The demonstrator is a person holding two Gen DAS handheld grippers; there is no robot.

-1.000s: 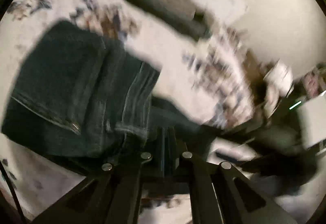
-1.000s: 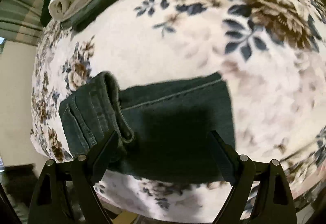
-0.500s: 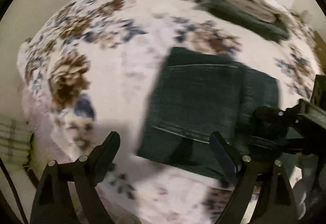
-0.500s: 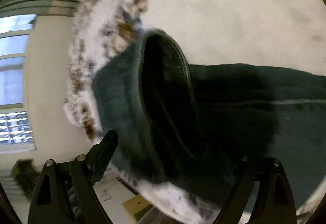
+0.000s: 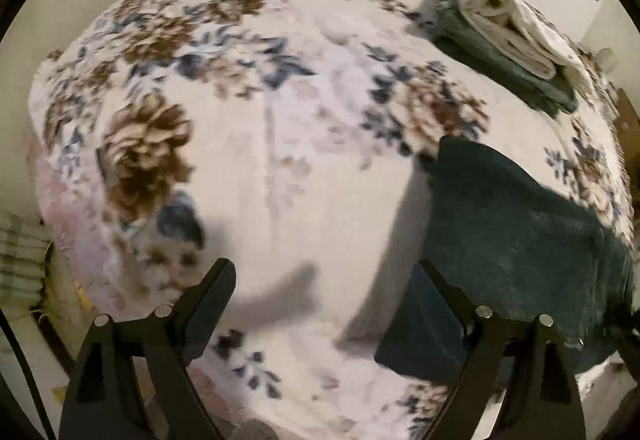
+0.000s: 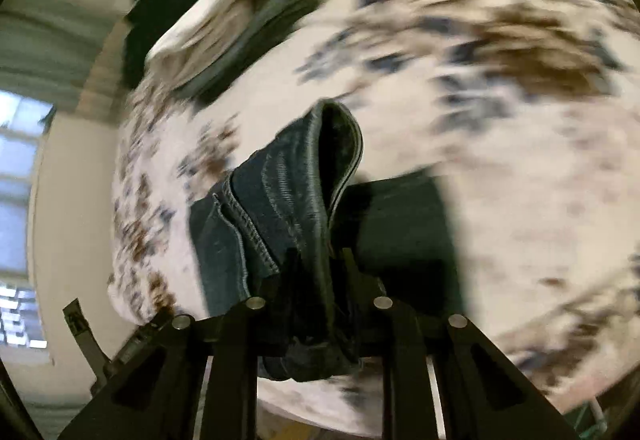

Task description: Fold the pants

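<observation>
The dark blue jeans (image 5: 516, 240) lie folded on the floral bedspread (image 5: 280, 143), at the right of the left wrist view. My left gripper (image 5: 324, 304) is open and empty, hovering over bare bedspread left of the jeans. In the right wrist view my right gripper (image 6: 316, 272) is shut on a thick fold of the jeans (image 6: 296, 191) and lifts that edge up, while the rest of the denim lies flat behind it on the bed.
A stack of folded clothes, a white piece (image 5: 516, 19) on a dark green one (image 5: 504, 67), sits at the far right of the bed; it also shows blurred in the right wrist view (image 6: 224, 27). A window (image 6: 16, 199) is at the left.
My right gripper has closed on the jeans' folded edge and raised it. My left gripper opened, let go of the jeans and moved left over bare bedspread.
</observation>
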